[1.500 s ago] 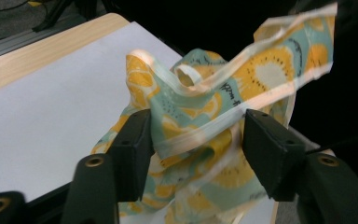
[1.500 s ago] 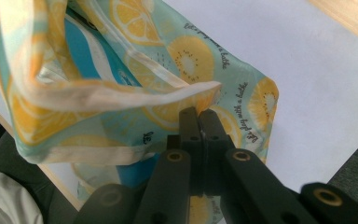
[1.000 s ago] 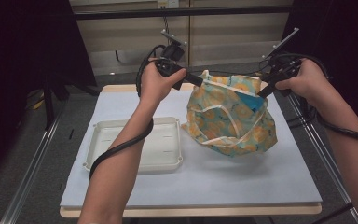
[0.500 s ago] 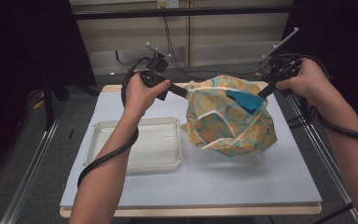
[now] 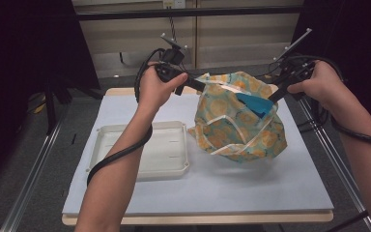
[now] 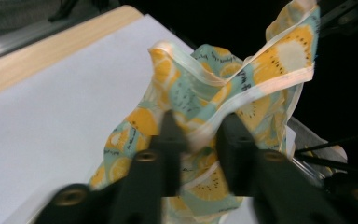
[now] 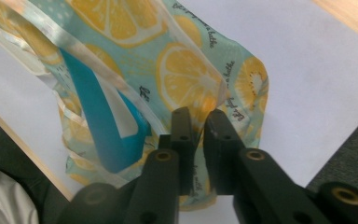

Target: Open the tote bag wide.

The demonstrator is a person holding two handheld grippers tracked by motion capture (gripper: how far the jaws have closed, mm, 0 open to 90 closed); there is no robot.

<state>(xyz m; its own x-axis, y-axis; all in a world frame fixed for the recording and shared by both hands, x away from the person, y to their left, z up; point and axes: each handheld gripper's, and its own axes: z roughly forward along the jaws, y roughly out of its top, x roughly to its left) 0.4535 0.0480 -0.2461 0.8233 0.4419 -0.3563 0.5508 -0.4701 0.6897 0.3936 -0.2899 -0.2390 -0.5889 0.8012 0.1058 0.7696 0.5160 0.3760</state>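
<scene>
Both grippers, left and right, have just eased their jaws slightly apart around the lemon-print bag's rim; we see it hanging between them, three o'clock of the tray.

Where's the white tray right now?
In the high view the white tray lies flat on the table's left half, just left of the lemon-print bag and partly under the person's left forearm.

high view overhead facing forward, gripper views close, sharing bag
</scene>
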